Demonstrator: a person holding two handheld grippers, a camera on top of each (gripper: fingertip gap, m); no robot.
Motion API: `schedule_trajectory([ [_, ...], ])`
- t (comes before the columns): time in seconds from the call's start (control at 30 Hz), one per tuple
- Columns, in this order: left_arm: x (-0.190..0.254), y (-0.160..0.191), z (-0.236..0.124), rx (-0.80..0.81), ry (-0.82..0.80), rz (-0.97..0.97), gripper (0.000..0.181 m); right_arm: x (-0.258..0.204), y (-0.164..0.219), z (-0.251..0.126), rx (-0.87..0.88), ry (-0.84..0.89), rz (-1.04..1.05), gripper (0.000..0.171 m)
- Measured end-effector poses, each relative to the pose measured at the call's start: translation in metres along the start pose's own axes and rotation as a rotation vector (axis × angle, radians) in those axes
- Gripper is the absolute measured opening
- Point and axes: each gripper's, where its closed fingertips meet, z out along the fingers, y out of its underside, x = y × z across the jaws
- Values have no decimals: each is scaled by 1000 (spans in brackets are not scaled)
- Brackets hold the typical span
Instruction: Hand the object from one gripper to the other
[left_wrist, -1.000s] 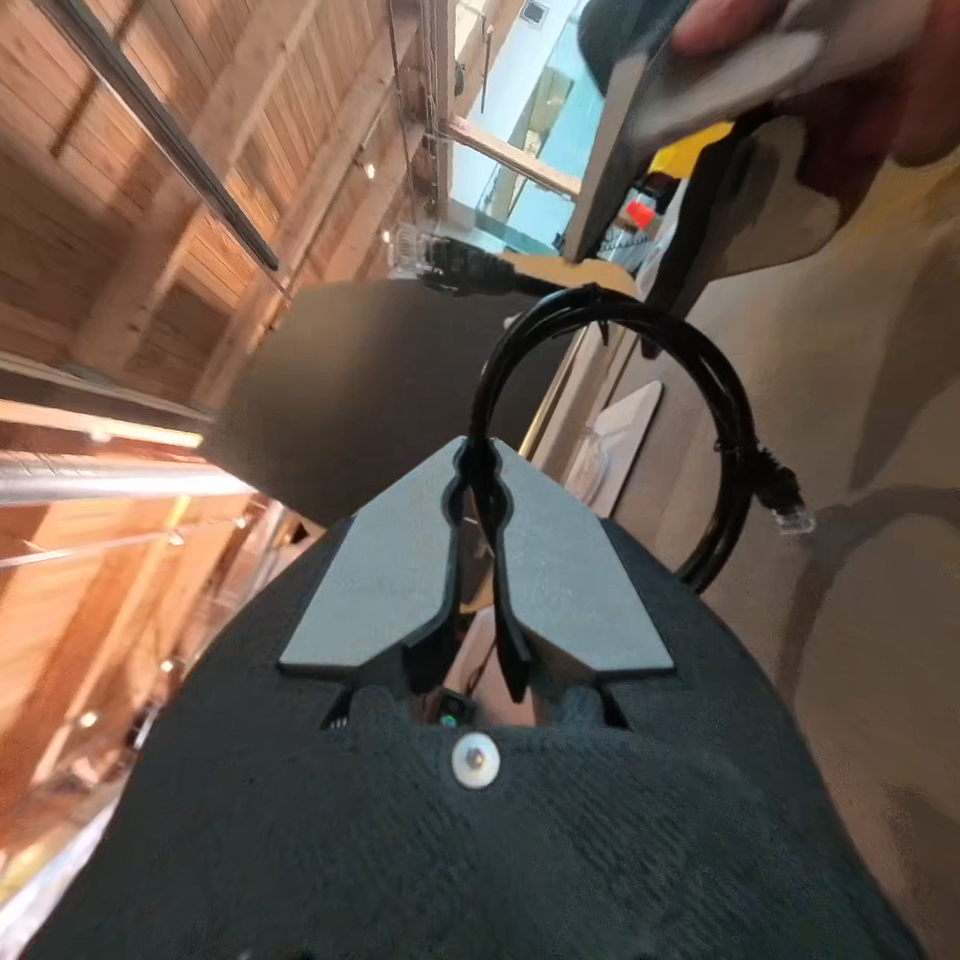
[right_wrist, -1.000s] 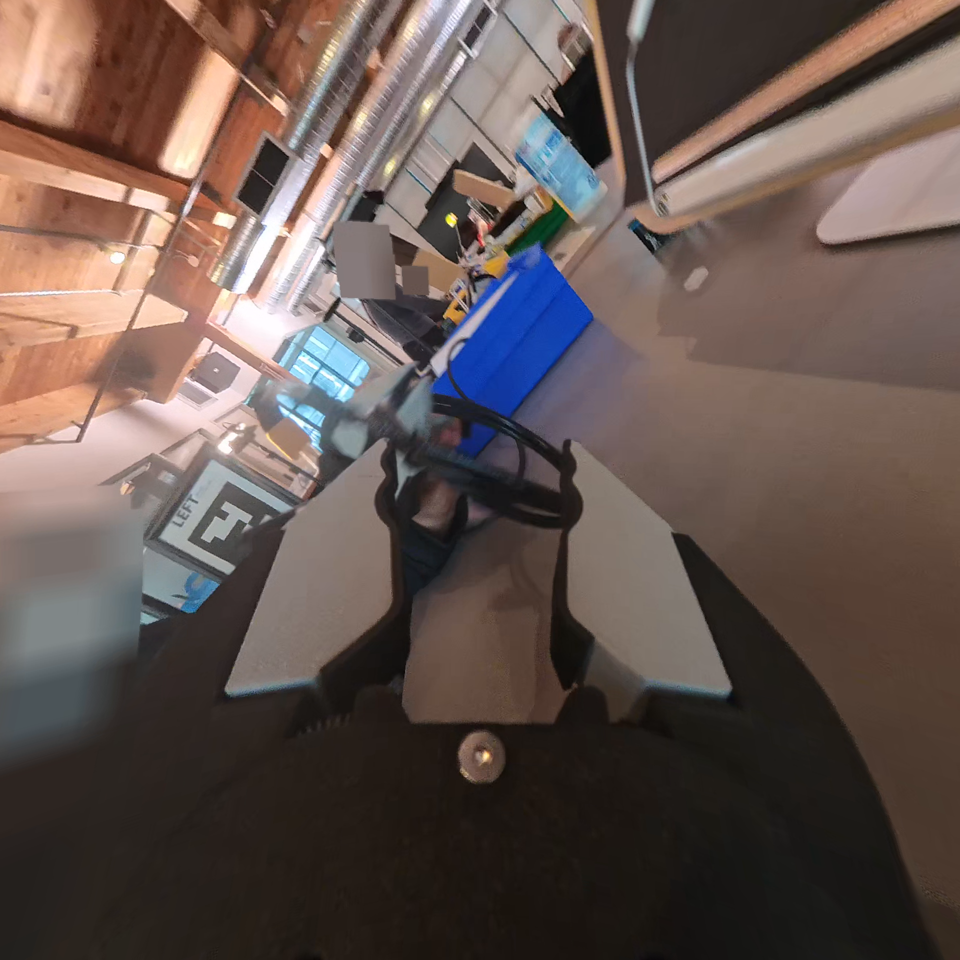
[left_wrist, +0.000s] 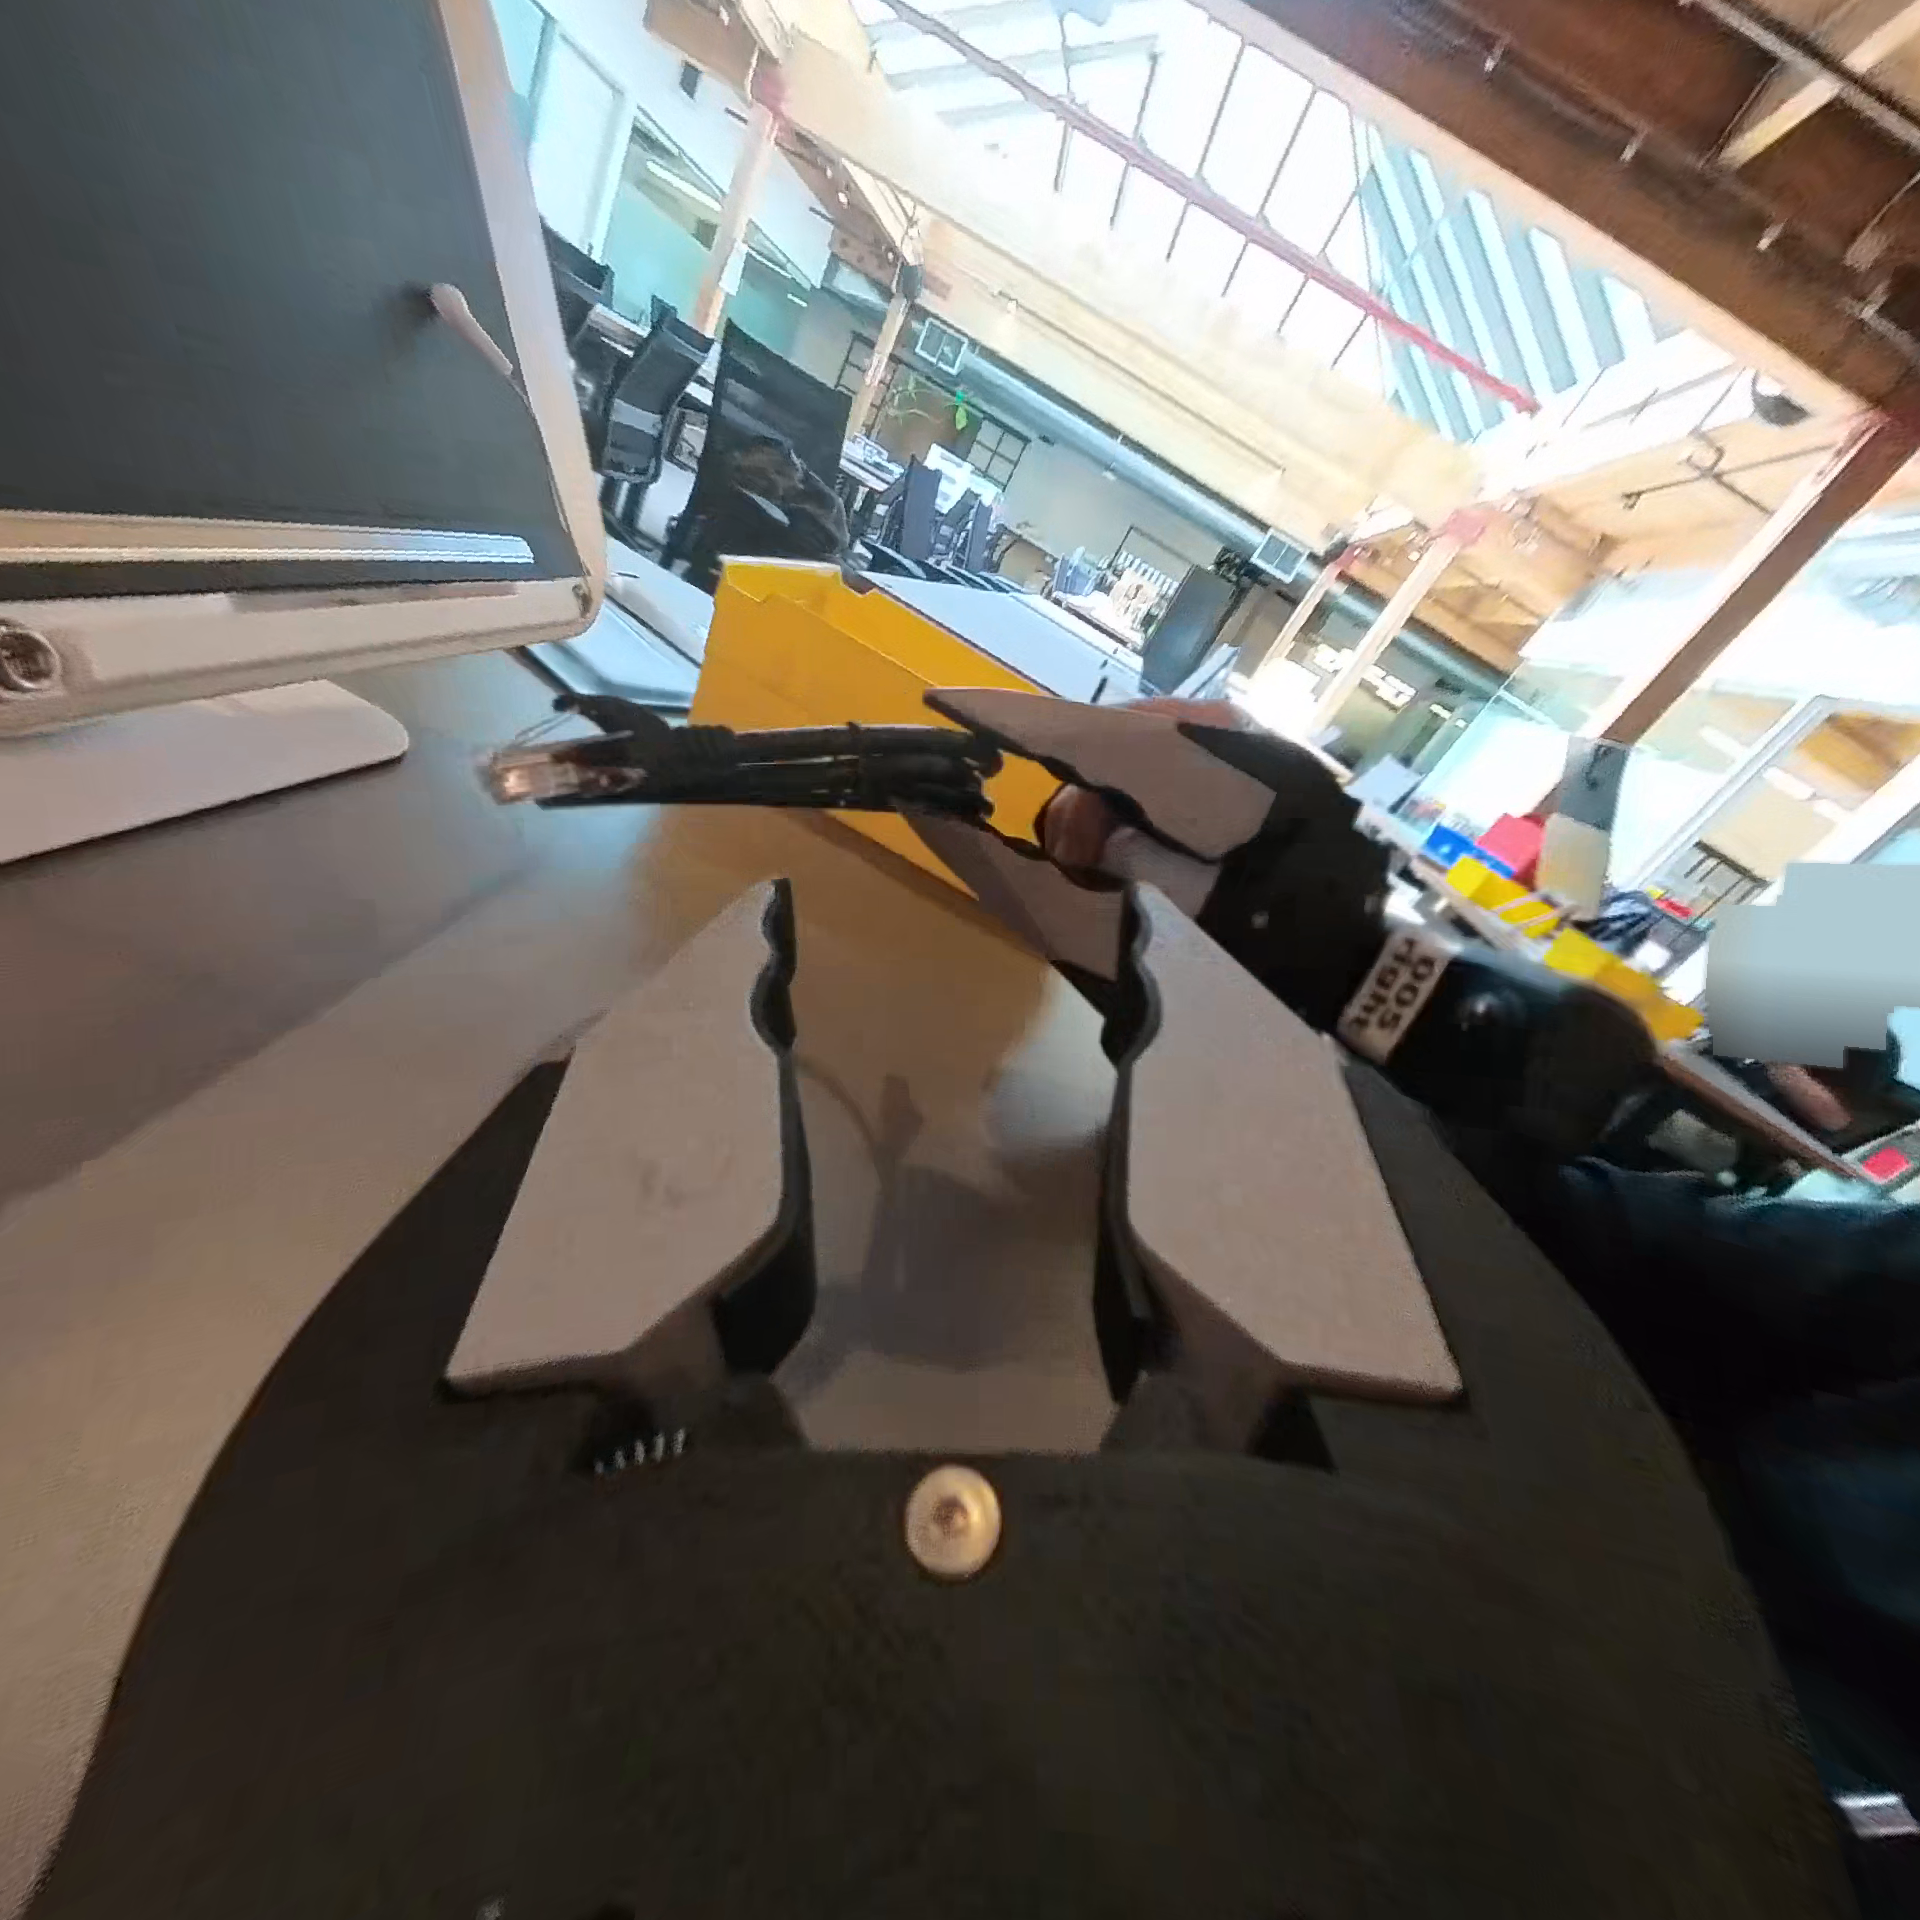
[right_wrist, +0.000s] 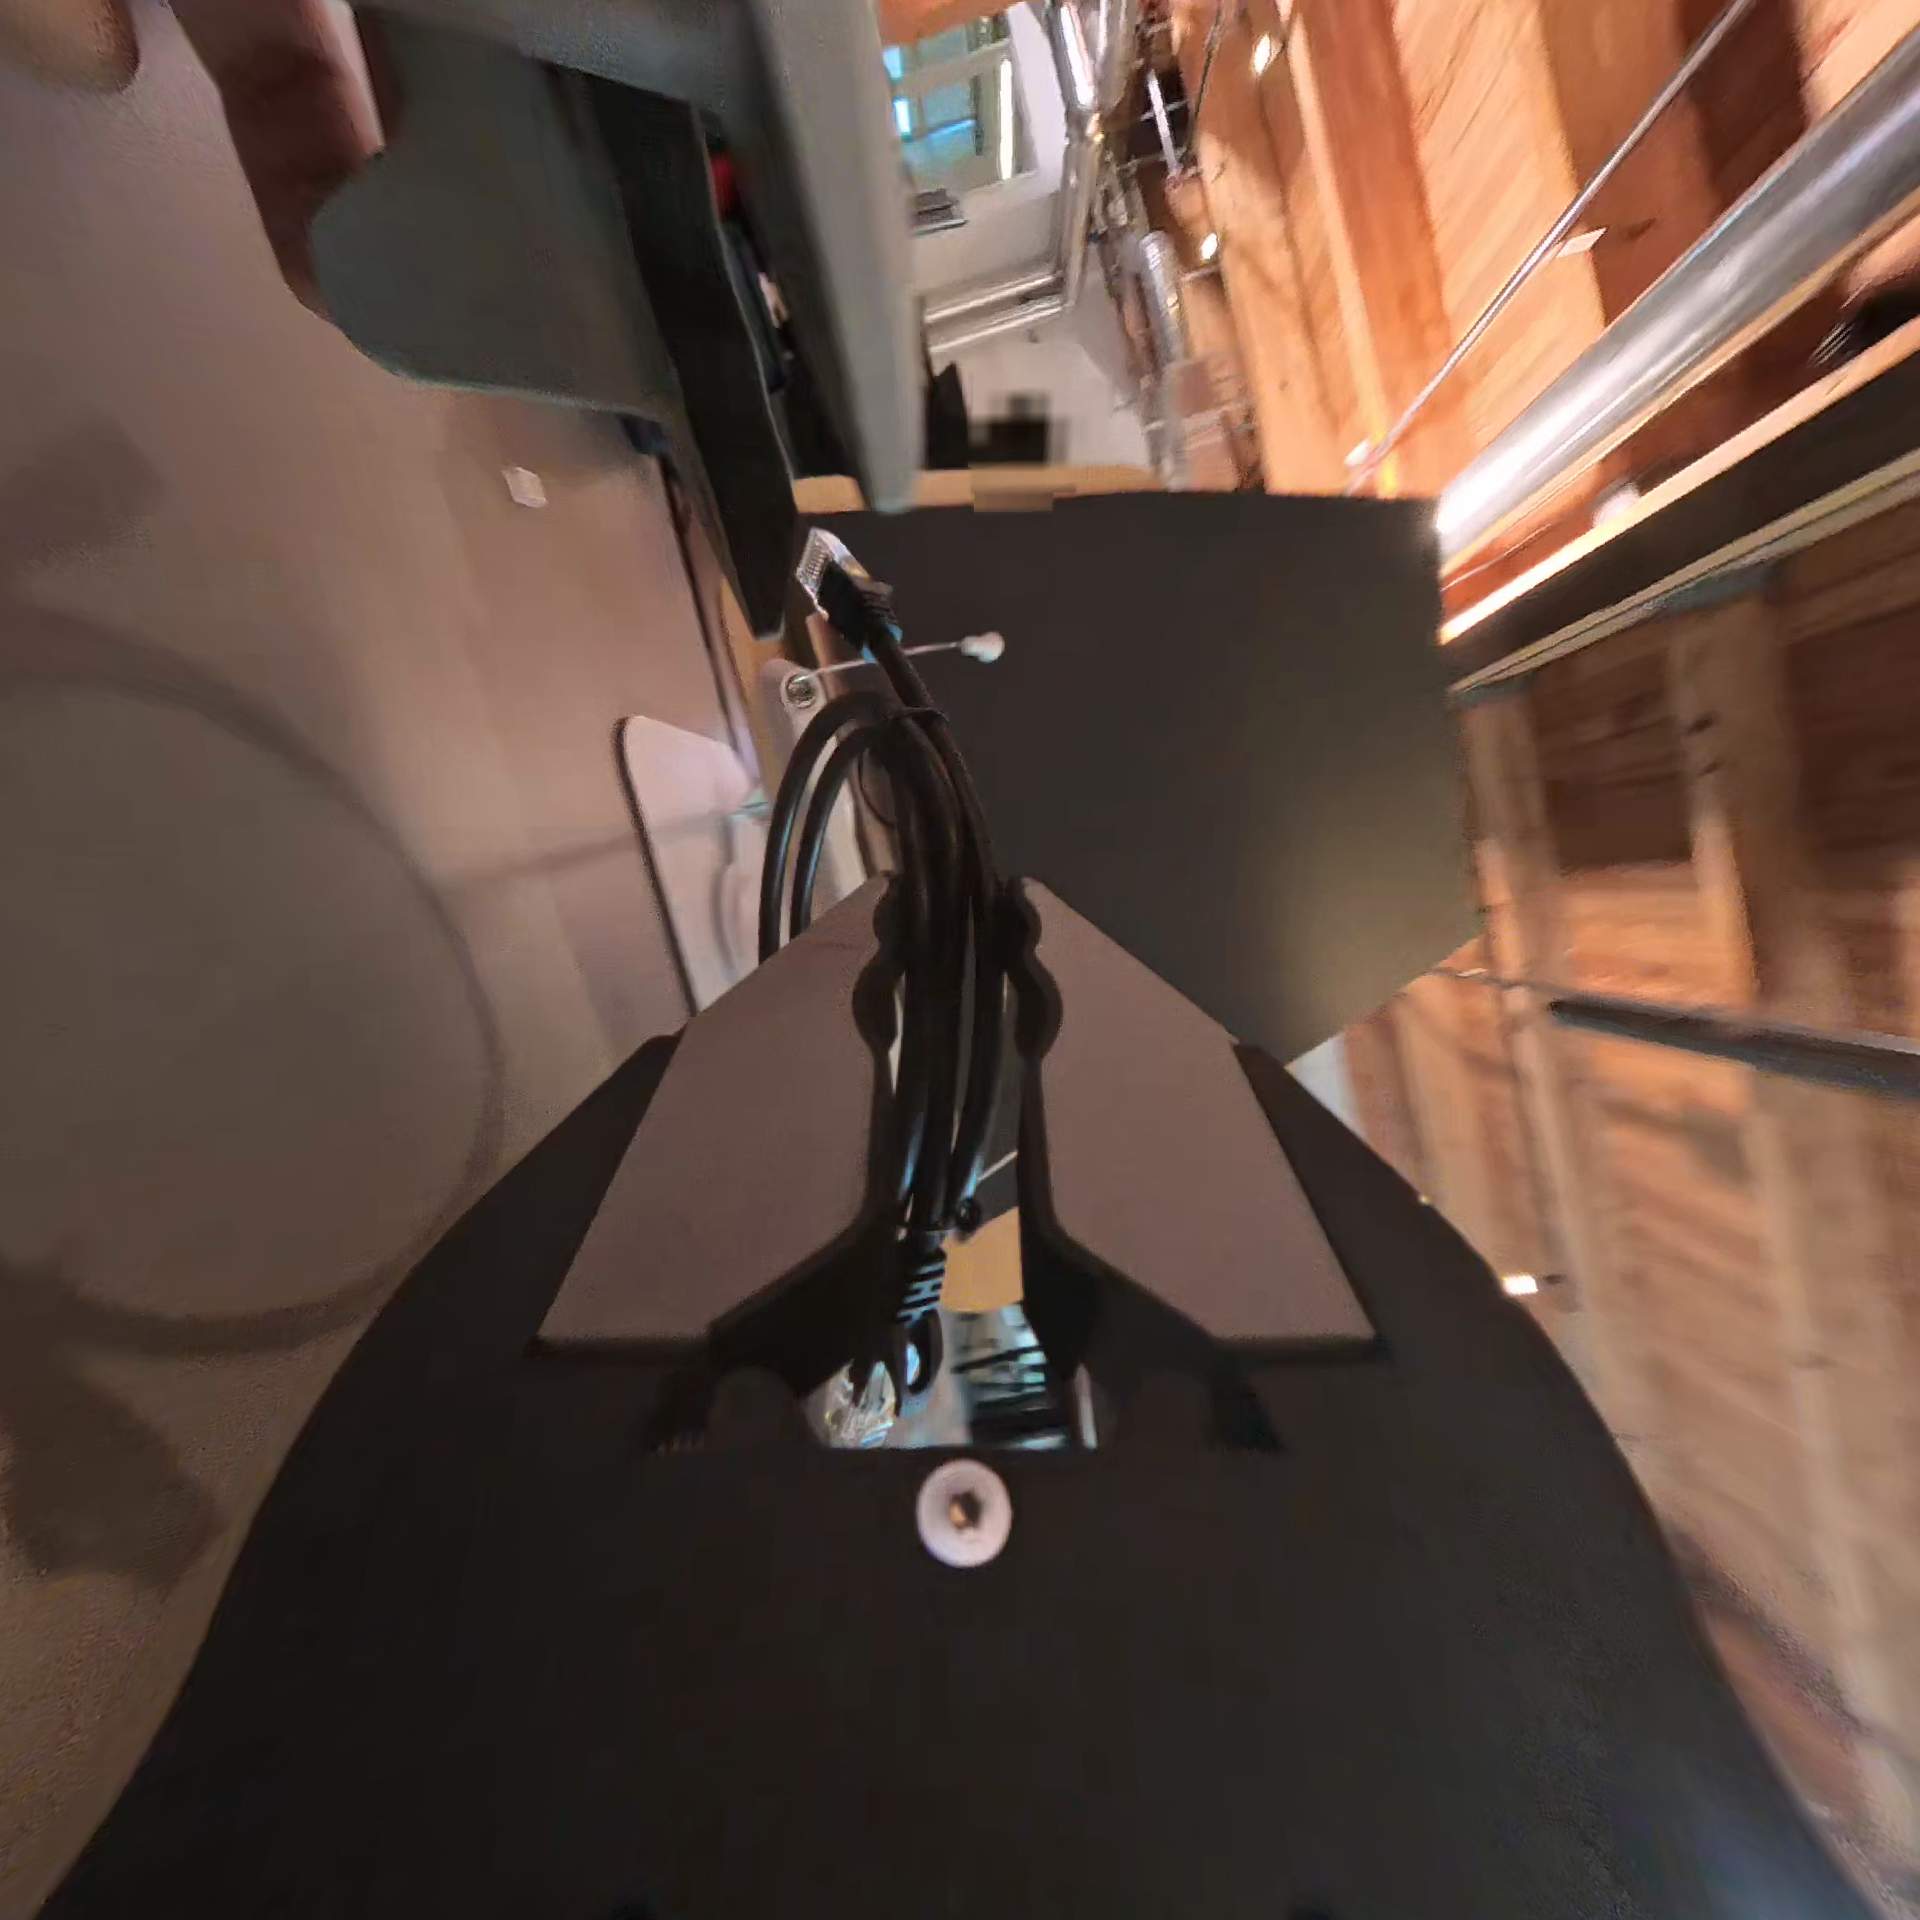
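Starting at the far left of the left wrist view: passing a monitor (left_wrist: 260, 312) with a dark screen and pale frame, standing on a white base (left_wrist: 208, 758) on the dark table (left_wrist: 260, 935).

Holding the left gripper (left_wrist: 956, 904) low and near over that table, spread wide, with the fingers (left_wrist: 665, 1143) well apart and gripping nothing.

Holding the black cable (left_wrist: 790, 764) farther off and above the table, in front of a yellow bin (left_wrist: 821, 675). Keeping its coiled bundle flattened into a long, narrow loop, with the long axis running almost level from right to left. Pointing one clear plug (left_wrist: 530, 774) leftward, toward the monitor base, at the free end of the bundle.

Clamping the right end of that bundle in the right gripper (left_wrist: 961, 769), reaching in from the right with its grey fingers closed on the strands.

Turning to the right wrist view, tilted and partly blurred: pinching the cable (right_wrist: 935, 935) between the nearly closed fingers of the right gripper (right_wrist: 956, 888). Running the bundle lengthwise along the fingers, straight away from the camera. Bulging the loop out to the left past the fingertips, and pointing the far plug (right_wrist: 836, 582) away, toward the monitor (right_wrist: 1143, 779) beyond. Tucking the second plug (right_wrist: 873, 1392) near, down at the base of the fingers, facing the camera.

Showing wooden panelling and metal ducting, blurred, along the right edge.
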Motion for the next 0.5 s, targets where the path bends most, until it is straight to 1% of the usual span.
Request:
schedule_trajectory([
  [0.13,-3,-7,-8,69,33,-124,64,-4,-30,-4,49,86,-202,14],
  [0.2,-4,-8,-12,85,52,-162,58,-5,-46,-8,85,137,-265,14],
  [0.27,-7,-5,-15,80,40,-160,47,-6,-57,-11,117,162,-286,14],
  [0.37,-6,-5,-20,79,62,-153,33,-12,-59,-9,118,146,-278,14],
  [0.43,-3,-4,-21,78,85,-155,28,-14,-61,-10,139,138,-277,14],
  [0.5,-2,-3,-22,87,96,-180,28,-14,-62,-10,141,135,-283,14],
])
